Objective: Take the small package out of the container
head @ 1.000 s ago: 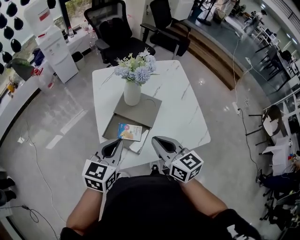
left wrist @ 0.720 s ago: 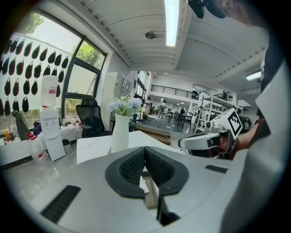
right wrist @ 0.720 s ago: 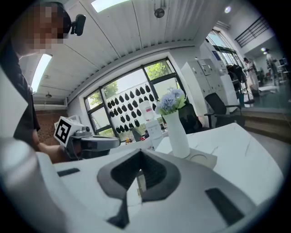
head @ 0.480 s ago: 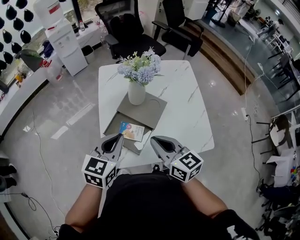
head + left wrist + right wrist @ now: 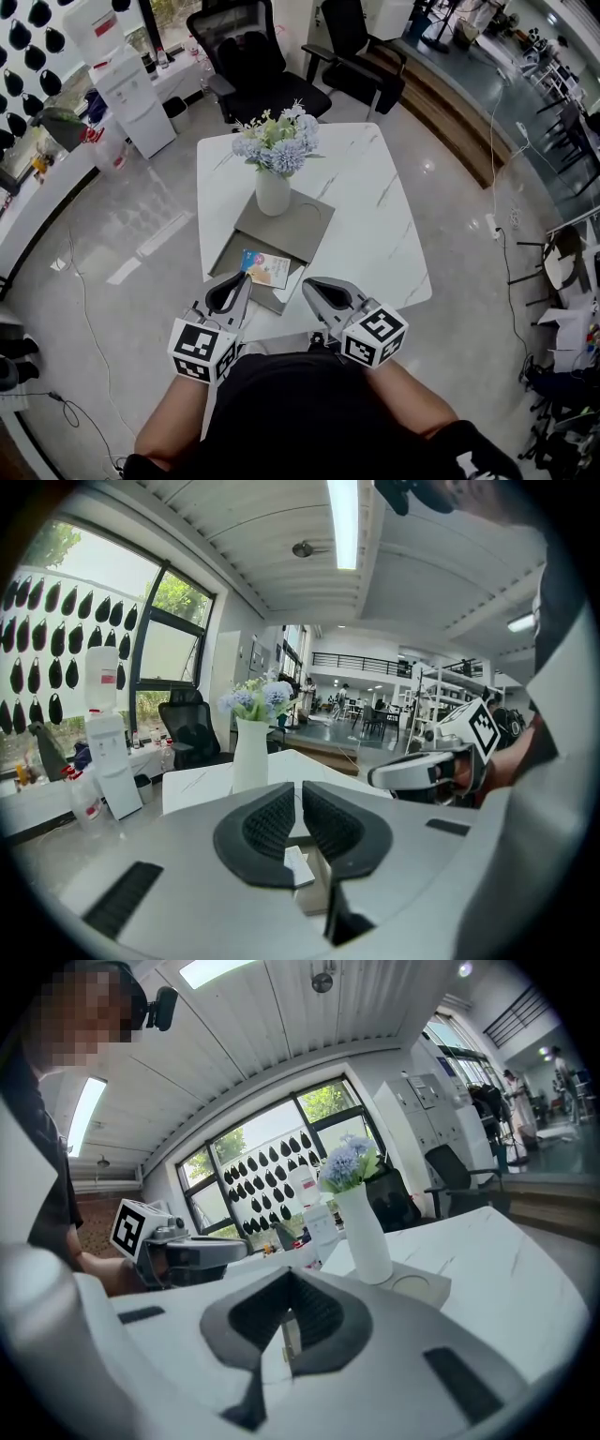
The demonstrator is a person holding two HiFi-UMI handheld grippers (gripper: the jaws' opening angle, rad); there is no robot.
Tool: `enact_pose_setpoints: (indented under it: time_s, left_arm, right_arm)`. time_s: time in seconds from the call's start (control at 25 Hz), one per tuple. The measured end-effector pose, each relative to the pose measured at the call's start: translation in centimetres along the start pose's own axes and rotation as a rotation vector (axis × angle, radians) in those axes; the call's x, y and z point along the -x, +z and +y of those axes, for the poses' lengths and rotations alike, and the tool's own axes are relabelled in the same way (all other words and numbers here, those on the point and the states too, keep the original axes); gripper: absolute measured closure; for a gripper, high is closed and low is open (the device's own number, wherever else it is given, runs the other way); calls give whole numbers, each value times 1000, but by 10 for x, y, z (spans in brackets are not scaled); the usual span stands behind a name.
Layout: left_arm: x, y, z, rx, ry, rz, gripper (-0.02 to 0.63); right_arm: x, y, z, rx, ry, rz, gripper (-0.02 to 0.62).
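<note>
grey is the container (image 5: pixel 228 260), a flat box on the white worktop (image 5: pixel 375 225) right in front of you. the small package (image 5: pixel 263 266), the bright one with blue and orange on it, lies flat in the near part of the box. a white vase (image 5: pixel 273 192) with flowers stands on the far part, close behind the package.

your left hand-held gripper (image 5: pixel 241 281) is just by the near edge of the box and does not touch the package. its jaws are opening now, with only a thin gap and nothing between them. your right hand-held gripper (image 5: pixel 308 284) is clenched with nothing in it, and it waits by the worktop's near edge.

let the left jaws open wide first. the package looks flat and thin, so it may be hard to pinch from on top. come in low, slide one jaw under its near edge, then squeeze softly. it may bend or slip if you grab only a corner. lift it up and pull it back to you, so you do not bump the vase. if the box slides, hold its rim down with the right one.
</note>
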State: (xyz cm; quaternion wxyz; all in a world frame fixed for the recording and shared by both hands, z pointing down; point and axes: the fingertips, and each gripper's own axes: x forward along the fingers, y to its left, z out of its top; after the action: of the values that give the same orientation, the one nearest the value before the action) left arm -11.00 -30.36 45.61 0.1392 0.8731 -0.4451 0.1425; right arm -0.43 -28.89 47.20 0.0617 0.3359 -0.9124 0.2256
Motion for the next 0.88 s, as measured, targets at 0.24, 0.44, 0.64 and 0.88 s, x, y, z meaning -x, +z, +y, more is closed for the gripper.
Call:
enact_pose_setpoints:
  time_s: [0.24, 0.44, 0.64, 0.88]
  left_arm:
    - [-2, -1, -10, -123, -26, 15, 530]
    - [-8, -4, -16, -214, -59, 47, 432]
    - [-10, -8, -19, -216, -73, 64, 349]
    - [-11, -14, -23, -254, -81, 87, 244]
  right_arm:
    - [3, 0, 0, -5, -11, -11, 595]
    - [7, 1, 0, -3, -23, -16, 594]
    - [9, 0, 1, -1, -29, -15, 594]
    - [12, 0, 2, -3, -34, -15, 594]
